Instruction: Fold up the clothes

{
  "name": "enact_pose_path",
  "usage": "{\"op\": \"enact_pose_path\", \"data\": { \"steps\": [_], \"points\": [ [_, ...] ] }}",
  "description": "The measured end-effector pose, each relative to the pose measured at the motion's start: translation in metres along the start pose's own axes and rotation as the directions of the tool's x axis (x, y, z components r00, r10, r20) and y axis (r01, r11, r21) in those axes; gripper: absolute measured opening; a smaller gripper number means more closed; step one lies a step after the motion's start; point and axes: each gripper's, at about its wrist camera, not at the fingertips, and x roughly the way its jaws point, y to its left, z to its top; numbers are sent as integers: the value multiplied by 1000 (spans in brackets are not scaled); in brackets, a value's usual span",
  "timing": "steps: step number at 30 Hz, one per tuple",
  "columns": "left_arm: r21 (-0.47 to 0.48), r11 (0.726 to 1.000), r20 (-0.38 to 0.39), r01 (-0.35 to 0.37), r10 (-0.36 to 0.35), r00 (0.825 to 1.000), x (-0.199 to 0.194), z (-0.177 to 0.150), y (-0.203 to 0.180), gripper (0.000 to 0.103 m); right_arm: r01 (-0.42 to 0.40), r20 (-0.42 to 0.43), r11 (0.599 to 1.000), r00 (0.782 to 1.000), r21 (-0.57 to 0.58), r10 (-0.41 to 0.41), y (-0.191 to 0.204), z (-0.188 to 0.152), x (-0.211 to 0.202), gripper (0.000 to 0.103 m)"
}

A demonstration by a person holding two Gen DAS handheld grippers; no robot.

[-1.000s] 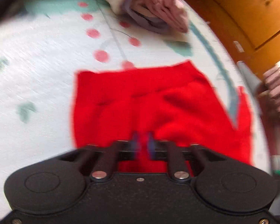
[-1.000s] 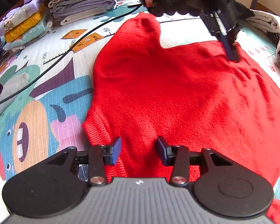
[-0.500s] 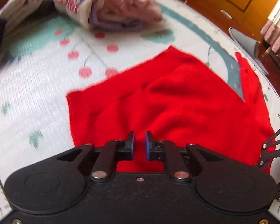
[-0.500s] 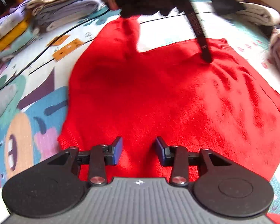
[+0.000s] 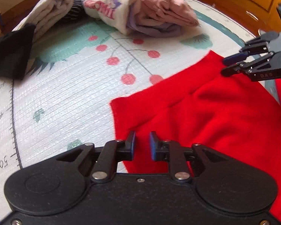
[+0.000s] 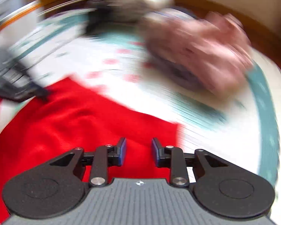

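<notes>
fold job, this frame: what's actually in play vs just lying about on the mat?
In play:
- red garment, spread on the mat
- left tongs, slightly open, jaws just opening, nothing gripped
- right tongs, slightly open, jaws just closing, nothing gripped

Lying about:
- pink and lilac clothes heap
- cream roll
- black cloth
- play mat

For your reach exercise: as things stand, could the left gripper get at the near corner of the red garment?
Probably yes. The left gripper hangs just over the red garment near its corner, jaws having just opened a little with nothing between them. Only bare mat lies beside it, and the right gripper is off at the far edge.
</notes>
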Motion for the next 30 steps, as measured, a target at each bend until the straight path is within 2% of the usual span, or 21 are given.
{"op": "enact_pose_path", "data": {
  "steps": [2,4,7,9,11,14,16,17,20,23,26,30],
  "points": [
    [-9,1000,5,0,0,1000,-1,-2,3,18,15,13,995,1000,-95,-14,-3,-10,-3,25],
    [28,1000,5,-15,15,1000,-1,-2,-1,18,45,18,981,999,-186,-42,3,-14,-5,25],
    [52,998,-11,-36,37,999,1,0,-5,19,82,17,976,997,-202,-80,2,-10,-5,27],
    [65,997,-17,-51,52,998,2,1,-7,19,99,12,978,995,-183,-99,-4,-9,-4,37],
    [67,996,-13,-59,60,998,2,0,-8,19,94,-6,986,995,-136,-96,-13,-7,-5,41],
    [55,997,-40,-57,59,997,2,5,-8,19,115,-12,978,993,-176,-119,-7,-5,-8,40],
    [79,994,-58,-71,76,995,-1,11,-11,20,134,0,971,991,-196,-136,-1,-5,-12,33],
    [106,991,-40,-85,90,995,-7,11,-14,20,138,9,969,990,-203,-139,2,-5,-15,30],
    [176,982,-6,-66,68,998,-31,2,-28,20,87,60,967,995,-241,-75,16,-9,-34,30],
    [250,968,-12,-33,37,999,-55,-23,-49,20,7,69,958,997,-288,14,38,-22,-55,29],
    [271,962,-29,25,-17,999,-81,-56,-73,20,-120,32,957,991,-265,133,64,-46,-83,28],
    [333,940,-63,72,-54,997,-111,-109,-116,20,-240,-20,917,969,-319,247,106,-99,-127,28]
  ]
}}
